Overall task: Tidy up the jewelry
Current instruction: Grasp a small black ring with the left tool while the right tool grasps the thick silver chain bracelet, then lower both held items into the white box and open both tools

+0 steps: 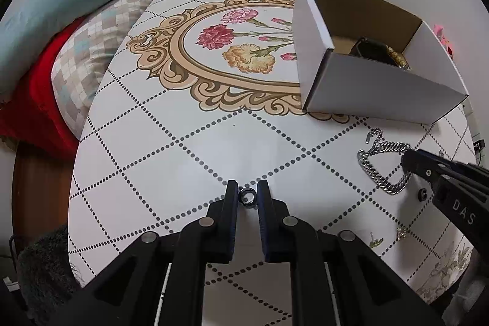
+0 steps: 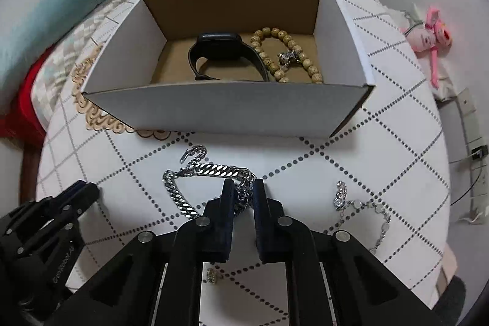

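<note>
Two tools over patterned bench (image 1: 183,148), left tool (image 1: 247,191) pinched on one dark ring (image 1: 247,196), right tool (image 2: 243,188) clamped on one silver chain (image 2: 211,170), one box (image 2: 226,109) holding one watch (image 2: 223,51), one bead bracelet (image 2: 287,51), one thin bracelet (image 2: 366,213) beside.

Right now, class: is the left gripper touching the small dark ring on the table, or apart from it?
Touching. In the left wrist view, the left gripper has closed on the small dark ring, with both fingers pressed against its sides and no gap visible.

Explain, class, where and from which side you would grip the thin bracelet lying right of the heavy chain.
Take the thin bracelet at its chunky end, coming straight down from above. It lies flat on the table, so no side gets under it, and the fine links give little to pinch. This is a judgement.
</note>
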A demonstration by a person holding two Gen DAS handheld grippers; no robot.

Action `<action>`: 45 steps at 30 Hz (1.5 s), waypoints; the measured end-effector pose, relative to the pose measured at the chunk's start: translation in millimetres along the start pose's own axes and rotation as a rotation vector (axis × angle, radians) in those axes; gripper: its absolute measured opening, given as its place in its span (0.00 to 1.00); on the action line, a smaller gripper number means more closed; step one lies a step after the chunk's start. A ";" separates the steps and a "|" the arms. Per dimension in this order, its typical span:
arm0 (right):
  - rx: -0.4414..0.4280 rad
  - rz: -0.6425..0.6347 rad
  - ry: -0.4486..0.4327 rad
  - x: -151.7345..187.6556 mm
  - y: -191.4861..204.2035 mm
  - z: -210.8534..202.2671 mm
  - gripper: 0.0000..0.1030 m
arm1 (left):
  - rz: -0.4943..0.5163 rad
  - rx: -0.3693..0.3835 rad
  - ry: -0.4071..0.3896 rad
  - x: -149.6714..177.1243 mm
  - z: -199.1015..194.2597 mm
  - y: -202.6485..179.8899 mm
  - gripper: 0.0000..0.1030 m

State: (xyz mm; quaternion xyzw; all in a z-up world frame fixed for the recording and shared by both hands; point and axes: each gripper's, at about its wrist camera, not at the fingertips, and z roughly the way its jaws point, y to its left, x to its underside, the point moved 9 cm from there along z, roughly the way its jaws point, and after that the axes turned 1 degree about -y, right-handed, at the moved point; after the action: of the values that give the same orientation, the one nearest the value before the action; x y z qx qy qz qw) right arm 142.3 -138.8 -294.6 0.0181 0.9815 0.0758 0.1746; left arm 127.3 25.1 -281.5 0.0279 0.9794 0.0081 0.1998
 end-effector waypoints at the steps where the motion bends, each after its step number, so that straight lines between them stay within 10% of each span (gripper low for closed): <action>1: -0.016 0.012 -0.002 0.7 -0.1 -2.5 0.12 | 0.000 0.005 -0.002 -1.1 -2.2 -0.9 0.10; 11: -0.171 0.046 -0.107 -15.6 -6.2 -80.2 0.10 | 0.001 0.131 -0.096 -45.6 -61.1 -25.9 0.10; 20: -0.207 0.021 -0.213 -97.1 -14.1 -140.1 0.10 | 0.034 0.226 -0.138 -119.8 -88.4 -55.3 0.10; 37: -0.035 -0.035 -0.048 -163.1 -42.2 -47.9 0.10 | 0.074 0.158 0.029 -178.6 -12.4 -72.9 0.14; 39: -0.038 -0.036 -0.011 -162.2 -42.1 -39.5 0.11 | 0.064 0.153 0.032 -181.0 -11.1 -69.3 0.23; 43: -0.026 -0.033 0.035 -160.2 -44.5 -28.1 0.13 | 0.037 0.116 -0.002 -188.3 -16.0 -57.3 0.80; 45: -0.033 -0.021 0.038 -158.4 -46.4 -28.4 0.31 | 0.022 0.100 -0.021 -190.5 -20.0 -50.0 0.80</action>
State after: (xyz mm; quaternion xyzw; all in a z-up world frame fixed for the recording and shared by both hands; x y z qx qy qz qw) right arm 280.7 -198.5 -221.5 0.0035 0.9835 0.0903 0.1569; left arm 291.9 -36.0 -189.9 0.0489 0.9760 -0.0387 0.2085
